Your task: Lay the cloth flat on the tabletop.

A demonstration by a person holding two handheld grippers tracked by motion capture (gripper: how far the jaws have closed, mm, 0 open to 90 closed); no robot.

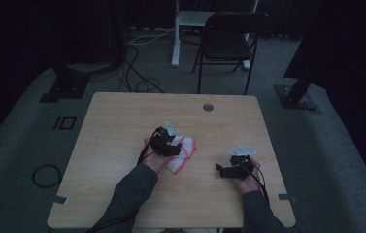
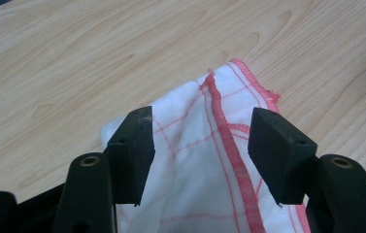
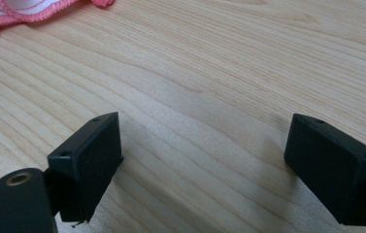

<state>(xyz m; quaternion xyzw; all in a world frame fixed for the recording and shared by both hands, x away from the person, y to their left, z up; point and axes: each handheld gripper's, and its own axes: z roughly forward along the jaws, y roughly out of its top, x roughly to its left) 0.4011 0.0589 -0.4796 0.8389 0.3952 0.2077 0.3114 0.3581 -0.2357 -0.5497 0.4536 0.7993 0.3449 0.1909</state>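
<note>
Lying on the wooden table (image 1: 122, 126), one white red-checked dishcloth (image 2: 205, 160) sits between the left gripper's (image 2: 200, 141) wide-open jaws, untouched; no writing legible. Right gripper (image 3: 202, 150) gapes wide, empty.

We count one cloth (image 1: 183, 154), two grippers, left (image 1: 171, 141) and right (image 1: 218, 169), one surface (image 1: 122, 126) and one chair (image 1: 229, 41).

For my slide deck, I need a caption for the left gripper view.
Left gripper with open jaws poised over a folded white, red-checked cloth on the wooden table.
</note>
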